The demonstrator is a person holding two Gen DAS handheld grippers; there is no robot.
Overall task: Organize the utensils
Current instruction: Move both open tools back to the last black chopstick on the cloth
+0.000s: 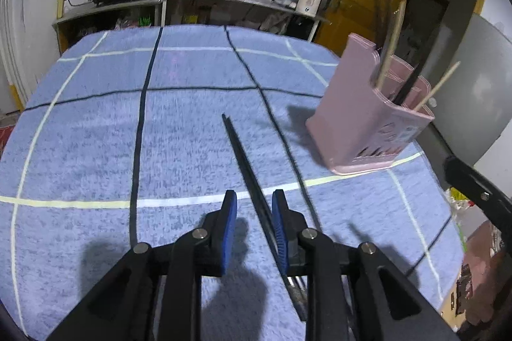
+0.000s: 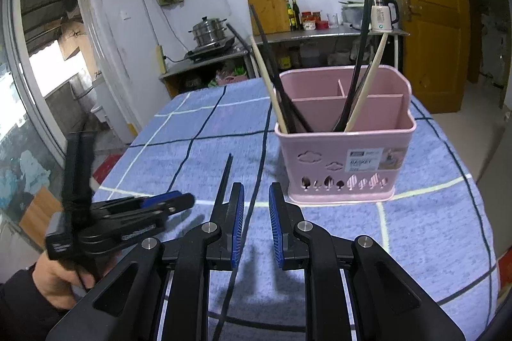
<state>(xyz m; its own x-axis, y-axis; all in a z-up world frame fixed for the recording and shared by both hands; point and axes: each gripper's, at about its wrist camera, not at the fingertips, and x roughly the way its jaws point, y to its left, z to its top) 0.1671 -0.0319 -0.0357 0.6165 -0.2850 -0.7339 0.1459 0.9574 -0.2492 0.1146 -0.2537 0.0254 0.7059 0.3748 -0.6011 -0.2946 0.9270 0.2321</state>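
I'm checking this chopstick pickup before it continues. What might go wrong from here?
1. The black chopsticks lie against one pad of the left gripper, off centre, so the jaws may catch only one or roll them.
2. The pink holder already has chopsticks leaning outward; inserting more could knock them or tip it.

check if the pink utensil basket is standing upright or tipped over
Upright. The pink utensil basket stands on its base on the blue checked cloth, open top upward, chopsticks leaning out of it.
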